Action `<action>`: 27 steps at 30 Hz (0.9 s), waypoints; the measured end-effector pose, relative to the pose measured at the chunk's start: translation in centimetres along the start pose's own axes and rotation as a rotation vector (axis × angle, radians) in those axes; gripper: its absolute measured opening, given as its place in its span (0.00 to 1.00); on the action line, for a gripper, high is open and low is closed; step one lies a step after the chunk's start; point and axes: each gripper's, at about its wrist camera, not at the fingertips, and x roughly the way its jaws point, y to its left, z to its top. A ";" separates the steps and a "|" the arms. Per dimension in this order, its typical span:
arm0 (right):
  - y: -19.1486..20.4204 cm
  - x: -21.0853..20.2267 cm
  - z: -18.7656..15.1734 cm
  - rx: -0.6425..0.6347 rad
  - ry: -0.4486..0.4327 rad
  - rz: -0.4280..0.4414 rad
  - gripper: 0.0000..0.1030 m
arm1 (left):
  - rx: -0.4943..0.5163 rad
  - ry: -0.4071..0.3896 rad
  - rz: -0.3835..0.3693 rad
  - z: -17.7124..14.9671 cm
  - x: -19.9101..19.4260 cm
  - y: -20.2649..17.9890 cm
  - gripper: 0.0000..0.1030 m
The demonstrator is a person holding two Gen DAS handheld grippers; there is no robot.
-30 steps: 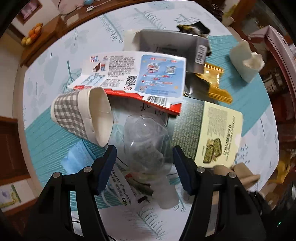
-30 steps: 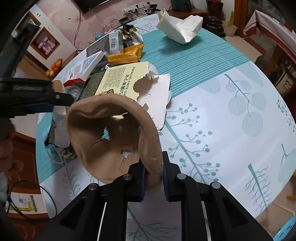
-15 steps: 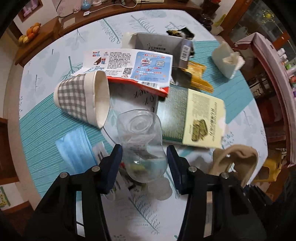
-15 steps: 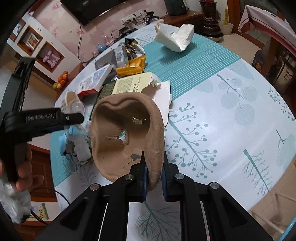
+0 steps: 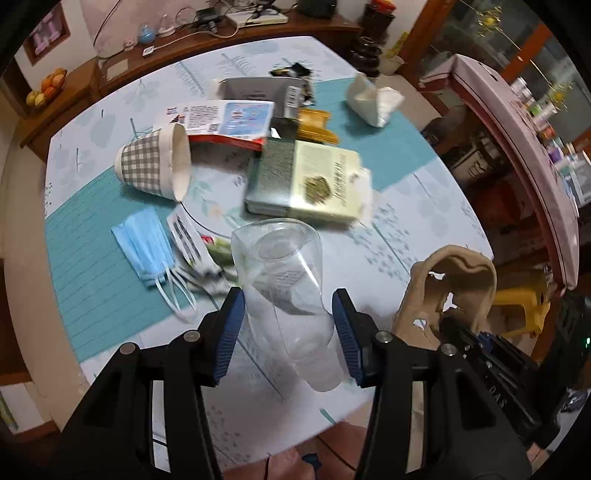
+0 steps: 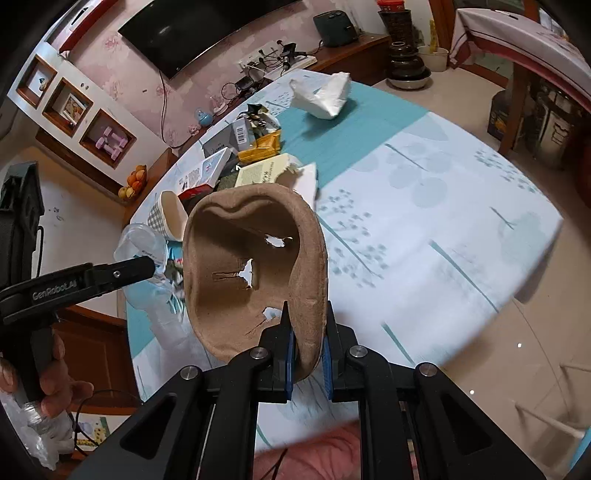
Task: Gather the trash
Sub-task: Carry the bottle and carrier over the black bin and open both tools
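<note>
With our left gripper (image 5: 288, 332) clamping the clear plastic bottle (image 5: 284, 280) and our right gripper (image 6: 307, 345) pinching the torn brown pulp tray (image 6: 255, 273) above the round patterned table (image 6: 424, 229), we risk the slick bottle slipping out.

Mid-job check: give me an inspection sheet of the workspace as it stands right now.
Surface: round table, teal-and-white leaf-print cloth.
Job's things: clear plastic bottle, brown moulded-pulp cup carrier, both lifted.
Clutter: grey checked paper cup on its side, blue face mask, green-and-cream box, crumpled white tissue.
Grippers: left gripper jaws on bottle; right gripper pinching carrier rim.
Cables: wires along sideboard.
Surroundings: wall television, fruit bowl.
</note>
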 end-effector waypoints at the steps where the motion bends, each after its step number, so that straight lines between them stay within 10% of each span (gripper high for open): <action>1: -0.6 -0.7 -0.6 0.004 -0.001 -0.004 0.11 | 0.007 -0.002 -0.003 -0.6 -0.3 -0.5 0.44; 27: -21.1 -13.2 -15.7 0.057 0.018 -0.019 0.11 | 0.152 -0.032 -0.006 -18.3 -3.3 -20.0 0.44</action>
